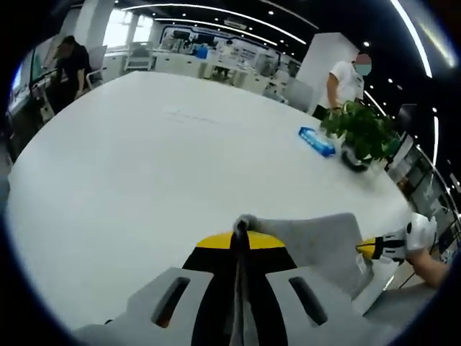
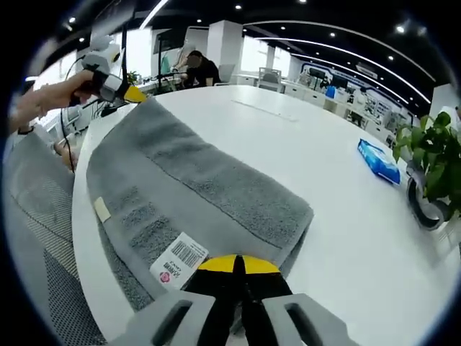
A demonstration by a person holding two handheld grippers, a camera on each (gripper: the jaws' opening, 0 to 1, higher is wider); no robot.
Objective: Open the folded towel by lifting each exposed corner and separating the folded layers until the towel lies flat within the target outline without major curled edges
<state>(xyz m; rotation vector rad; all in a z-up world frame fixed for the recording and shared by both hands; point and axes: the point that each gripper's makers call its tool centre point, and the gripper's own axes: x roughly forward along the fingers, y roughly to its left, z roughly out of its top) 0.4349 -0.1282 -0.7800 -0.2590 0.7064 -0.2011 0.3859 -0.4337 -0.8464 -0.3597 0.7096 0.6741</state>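
Observation:
The grey towel (image 2: 194, 184) lies stretched over the near edge of the white table (image 2: 317, 137), with a barcode label (image 2: 178, 261) near my right gripper. My right gripper (image 2: 239, 265) is shut on the towel's near edge. In the same view, at the upper left, a hand holds my left gripper (image 2: 119, 88) at the towel's far corner. In the left gripper view my left gripper (image 1: 242, 232) is shut on a bunched corner of the towel (image 1: 317, 241). The right gripper (image 1: 382, 249), held by a gloved hand, sits at the towel's other end.
A blue packet (image 2: 378, 162) and a potted plant (image 2: 432, 162) stand on the table's far right side, also seen as packet (image 1: 317, 140) and plant (image 1: 364, 130). A grey chair back (image 2: 36, 216) is beside the table edge. People stand in the office behind.

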